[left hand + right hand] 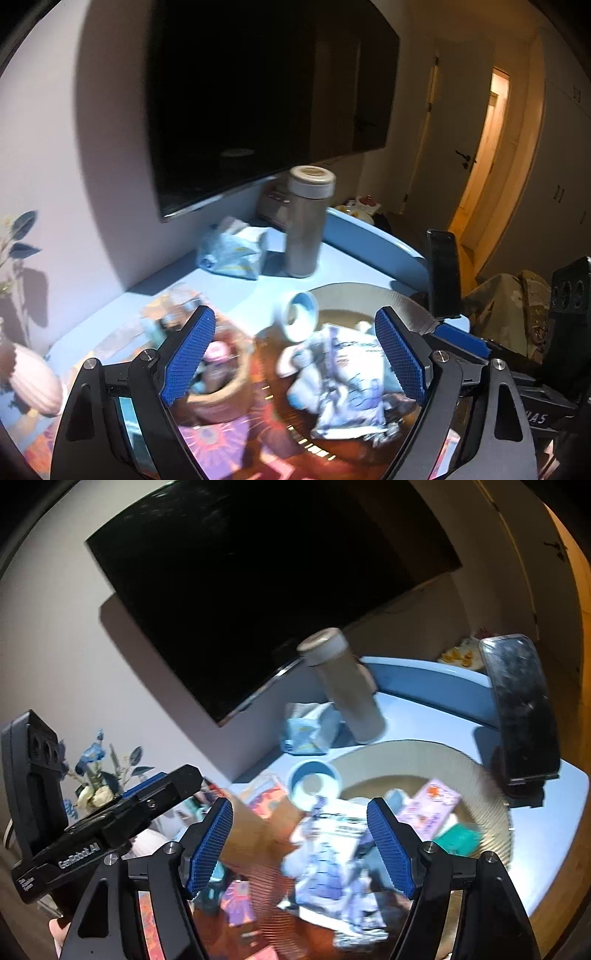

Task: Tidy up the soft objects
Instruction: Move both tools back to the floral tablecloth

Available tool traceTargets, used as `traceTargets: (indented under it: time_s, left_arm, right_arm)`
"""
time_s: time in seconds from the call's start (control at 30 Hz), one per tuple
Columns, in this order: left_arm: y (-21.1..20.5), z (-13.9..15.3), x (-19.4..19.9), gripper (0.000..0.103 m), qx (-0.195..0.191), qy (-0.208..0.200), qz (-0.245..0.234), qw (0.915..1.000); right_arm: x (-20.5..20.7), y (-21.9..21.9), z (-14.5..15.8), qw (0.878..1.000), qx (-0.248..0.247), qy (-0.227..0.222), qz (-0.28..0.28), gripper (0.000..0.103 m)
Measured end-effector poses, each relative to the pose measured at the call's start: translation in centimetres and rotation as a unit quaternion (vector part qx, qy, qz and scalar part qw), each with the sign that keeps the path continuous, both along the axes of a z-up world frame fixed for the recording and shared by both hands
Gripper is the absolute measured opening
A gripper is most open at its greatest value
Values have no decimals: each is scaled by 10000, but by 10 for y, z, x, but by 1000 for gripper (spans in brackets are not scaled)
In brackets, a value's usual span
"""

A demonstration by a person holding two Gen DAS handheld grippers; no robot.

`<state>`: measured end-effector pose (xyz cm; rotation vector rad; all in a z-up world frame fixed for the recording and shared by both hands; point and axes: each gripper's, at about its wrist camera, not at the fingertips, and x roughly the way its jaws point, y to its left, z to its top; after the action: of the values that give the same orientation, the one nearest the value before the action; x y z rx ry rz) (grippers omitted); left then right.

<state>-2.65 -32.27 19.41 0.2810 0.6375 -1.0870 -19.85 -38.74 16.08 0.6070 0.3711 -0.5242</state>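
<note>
Your right gripper (300, 846) and left gripper (294, 359) both hang wide open and empty over the crumpled white-and-blue packet (328, 856), which lies in the corrugated tray (480, 775) just in front of the metal flask (343, 686), its length running away from you.

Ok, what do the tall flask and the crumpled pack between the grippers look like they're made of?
Flask: probably brushed metal, matte grey sheen, with a paler lid.
Pack: thin plastic film, likely; it is creased and glossy with printed blue marks. Blur leaves both uncertain.
</note>
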Motion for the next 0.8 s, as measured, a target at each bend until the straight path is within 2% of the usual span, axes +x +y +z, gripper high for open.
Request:
traceTargets:
  time_s: [0.1,0.27,0.47,0.63,0.8]
  left_arm:
    - [26,3,15,88,32,10,124,9999]
    - [82,3,47,88,216,-247,637,9974]
    - [154,-6,91,88,497,-390,1355,9888]
    - [211,-34,119,88,725,-212,1814,9805]
    - [250,-76,133,87,852,212,2021,9754]
  right_arm:
    - [15,17,4,9998,-101,-43,192,74]
    - [49,48,7,9974,-249,-81,664,74]
    - [101,97,5,9888,-505,-60,1400,74]
    - [146,135,-13,9780,-688,265,1952,77]
    - [180,158,-43,9724,-570,594,2184,77]
